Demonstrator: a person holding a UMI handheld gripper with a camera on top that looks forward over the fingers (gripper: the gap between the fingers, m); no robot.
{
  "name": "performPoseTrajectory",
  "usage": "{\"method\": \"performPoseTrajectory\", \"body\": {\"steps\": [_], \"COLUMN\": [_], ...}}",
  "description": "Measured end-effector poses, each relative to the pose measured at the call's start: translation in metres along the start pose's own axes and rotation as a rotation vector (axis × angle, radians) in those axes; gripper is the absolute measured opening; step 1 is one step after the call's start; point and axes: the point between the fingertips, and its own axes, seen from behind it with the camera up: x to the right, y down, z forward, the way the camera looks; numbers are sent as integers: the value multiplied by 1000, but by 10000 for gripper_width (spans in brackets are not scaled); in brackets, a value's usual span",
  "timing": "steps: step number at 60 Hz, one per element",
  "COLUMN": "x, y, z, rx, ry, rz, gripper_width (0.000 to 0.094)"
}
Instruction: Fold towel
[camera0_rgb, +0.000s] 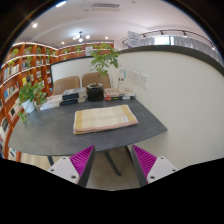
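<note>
A beige towel (104, 118) lies folded flat in a rectangle on the dark grey table (50, 132), near its front edge. My gripper (113, 162) is held in front of the table and below its edge, some way short of the towel. Its two fingers with magenta pads (82, 158) stand wide apart with nothing between them; only the floor and a table leg (112, 160) show in the gap.
At the table's far end stand a dark pot with a green plant (97, 88), another plant (30, 93) at the left and papers. Two chairs (82, 82) stand behind. Bookshelves (25, 65) line the left wall. A white wall (185, 95) runs along the right.
</note>
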Motion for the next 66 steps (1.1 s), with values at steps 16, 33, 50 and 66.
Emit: {"method": "performPoseTrajectory", "body": {"steps": [16,33,50,66], "x": [-110,-195,-217,-194], "y": [0,-37,-35,-36], "z": [111,237,293,299], "rx": [-83,-123,-165,-156], "ry": [-159,-244,-219,-136], "rz": [-104,-207,-266,-326], "gripper_width": [727,725,505,34]}}
